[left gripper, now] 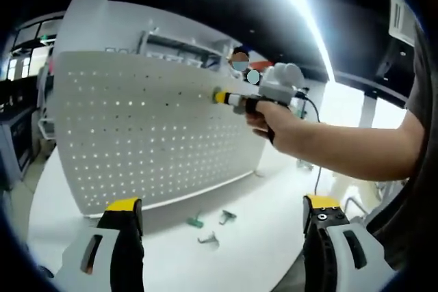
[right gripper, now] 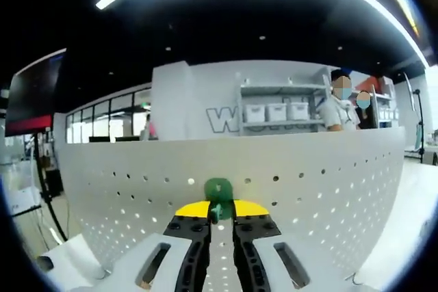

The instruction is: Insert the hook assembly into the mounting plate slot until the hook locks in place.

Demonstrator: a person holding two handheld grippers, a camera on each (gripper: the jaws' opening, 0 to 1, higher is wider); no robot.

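While your left gripper (left gripper: 222, 220) hangs wide open at six o'clock, spare hooks (left gripper: 209, 227) lie on the table (left gripper: 260, 251) between its jaws; at one o'clock your right gripper (right gripper: 219, 213) pinches the green hook (right gripper: 218, 191) against the pegboard (right gripper: 328, 176).

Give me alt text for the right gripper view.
The right tongs, shut on a green hook, press it against a white perforated board. Shelves with bins stand behind.
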